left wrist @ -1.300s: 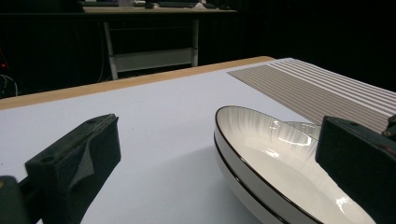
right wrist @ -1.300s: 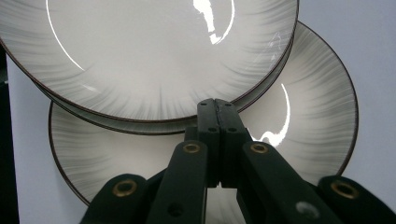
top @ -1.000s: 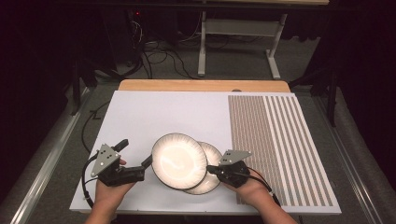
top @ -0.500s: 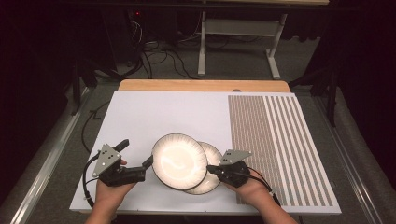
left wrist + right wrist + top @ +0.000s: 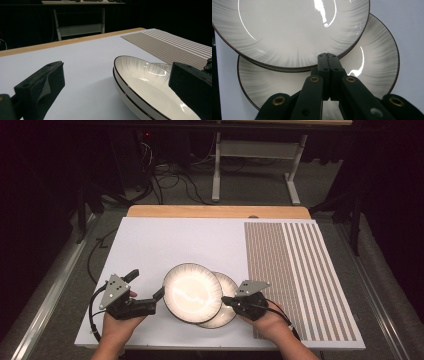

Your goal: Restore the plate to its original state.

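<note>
Two white plates with dark rims overlap near the table's front edge. The upper plate (image 5: 192, 292) (image 5: 140, 77) (image 5: 287, 30) rests tilted on the lower plate (image 5: 228, 289) (image 5: 374, 50). My left gripper (image 5: 146, 284) (image 5: 116, 66) is open at the upper plate's left side. One of its jaws reaches the plate's rim and the other stands apart over bare table. My right gripper (image 5: 225, 300) (image 5: 328, 56) is shut with nothing visible between its jaws. Its tips lie over the lower plate, right at the upper plate's rim.
The plates lie on a white table top (image 5: 165, 245) with a wooden strip along its far edge. A striped mat (image 5: 295, 270) covers the right side. Beyond the table are cables on the floor and a white desk frame (image 5: 250, 150).
</note>
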